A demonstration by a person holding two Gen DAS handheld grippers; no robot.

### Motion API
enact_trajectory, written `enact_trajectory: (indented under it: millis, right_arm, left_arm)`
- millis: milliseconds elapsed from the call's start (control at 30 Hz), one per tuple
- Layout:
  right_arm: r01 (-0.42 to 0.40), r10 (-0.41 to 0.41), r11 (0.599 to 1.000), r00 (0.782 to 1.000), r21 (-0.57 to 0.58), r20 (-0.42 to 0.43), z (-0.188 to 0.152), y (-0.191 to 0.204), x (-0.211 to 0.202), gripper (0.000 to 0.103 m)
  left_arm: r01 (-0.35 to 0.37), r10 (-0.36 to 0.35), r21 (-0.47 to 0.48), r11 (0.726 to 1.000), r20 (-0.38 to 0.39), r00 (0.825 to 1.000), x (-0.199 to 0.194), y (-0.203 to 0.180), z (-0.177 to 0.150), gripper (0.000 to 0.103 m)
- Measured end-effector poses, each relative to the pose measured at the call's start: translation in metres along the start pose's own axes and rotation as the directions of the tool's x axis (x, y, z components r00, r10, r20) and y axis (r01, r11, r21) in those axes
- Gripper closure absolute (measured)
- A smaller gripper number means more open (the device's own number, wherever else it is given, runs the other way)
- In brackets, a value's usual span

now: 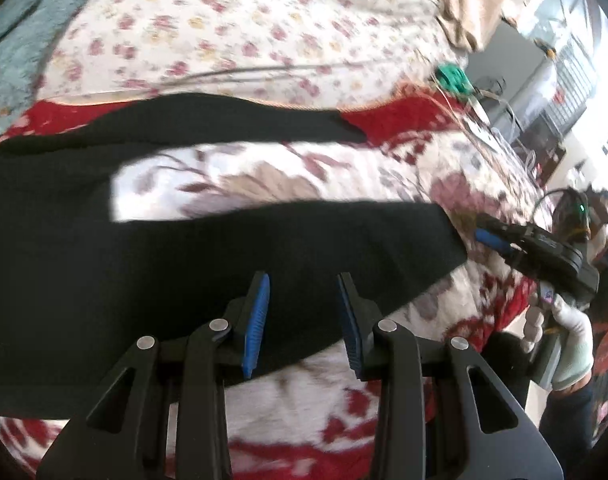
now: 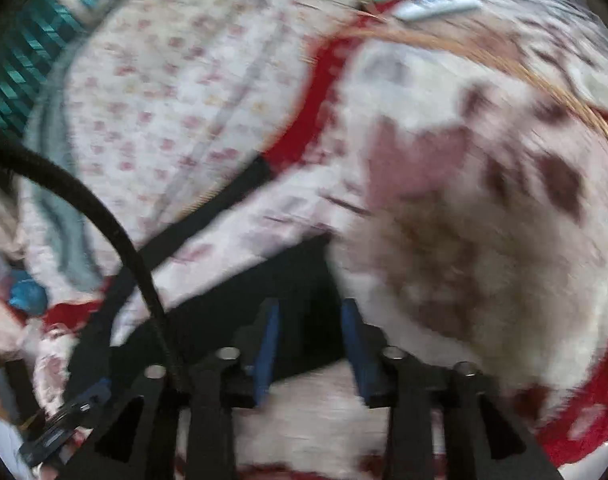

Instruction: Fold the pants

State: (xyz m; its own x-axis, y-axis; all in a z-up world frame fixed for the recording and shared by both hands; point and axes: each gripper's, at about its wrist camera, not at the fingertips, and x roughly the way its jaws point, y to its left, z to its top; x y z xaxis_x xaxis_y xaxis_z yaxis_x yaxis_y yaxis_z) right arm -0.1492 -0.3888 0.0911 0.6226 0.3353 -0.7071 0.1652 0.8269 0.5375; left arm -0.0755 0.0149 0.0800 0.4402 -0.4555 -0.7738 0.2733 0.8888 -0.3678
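A home bedroom: bed (image 1: 264, 20) under floral blankets (image 1: 304, 176).

Your bed (image 1: 304, 8) carries one pair of black pants (image 1: 184, 260), with two legs showing. You hold two devices: one left hand-held gripper (image 1: 304, 304) and one right hand-held gripper (image 2: 309, 332), each with two blue pads. One white-gloved hand (image 1: 571, 344) shows. Coverings count three: one red-and-white blanket (image 1: 304, 400), one small-flowered sheet (image 1: 224, 20), one grey-blue cloth (image 1: 16, 40). One green item (image 1: 451, 78) lies at the edge.
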Motion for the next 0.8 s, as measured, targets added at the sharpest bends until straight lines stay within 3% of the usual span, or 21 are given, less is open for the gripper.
enact_trajectory:
  millis: [33,67,167,233,467,633,800]
  right_arm:
    - [-0.073,0.073,0.997,0.997,0.010,-0.007,0.003,0.007,0.005,0.057]
    - [-0.132,0.132,0.991,0.991,0.026,-0.019,0.005,0.012,0.012,0.057]
    - [-0.238,0.243,0.968,0.969,0.076,-0.050,0.014,0.027,0.040,0.057]
    - [-0.275,0.280,0.958,0.959,0.085,-0.055,0.019,0.041,0.063,0.057]
    - [-0.256,0.271,0.951,0.960,0.175,-0.070,0.050,0.050,0.143,0.056]
    - [-0.250,0.284,0.923,0.956,0.292,-0.080,0.066,0.027,0.187,0.053]
    - [-0.245,0.273,0.926,0.960,0.288,-0.062,0.083,0.030,0.208,0.053]
  left_arm:
    - [0.005,-0.005,-0.031,1.000,0.008,1.000,-0.005,0.010,0.004,0.050]
    - [0.013,-0.012,-0.069,0.998,0.020,1.000,-0.011,0.022,0.007,0.043]
    - [0.023,-0.012,-0.214,0.977,0.053,0.999,-0.027,0.065,0.022,0.040]
    - [-0.005,0.025,-0.281,0.960,0.066,0.998,-0.034,0.091,0.034,0.040]
    - [-0.046,0.097,-0.438,0.898,0.095,0.991,-0.041,0.168,0.068,0.040]
    - [-0.036,0.105,-0.558,0.829,0.092,0.990,-0.034,0.219,0.080,0.040]
    - [-0.016,0.092,-0.644,0.764,0.085,0.992,-0.011,0.245,0.086,0.040]
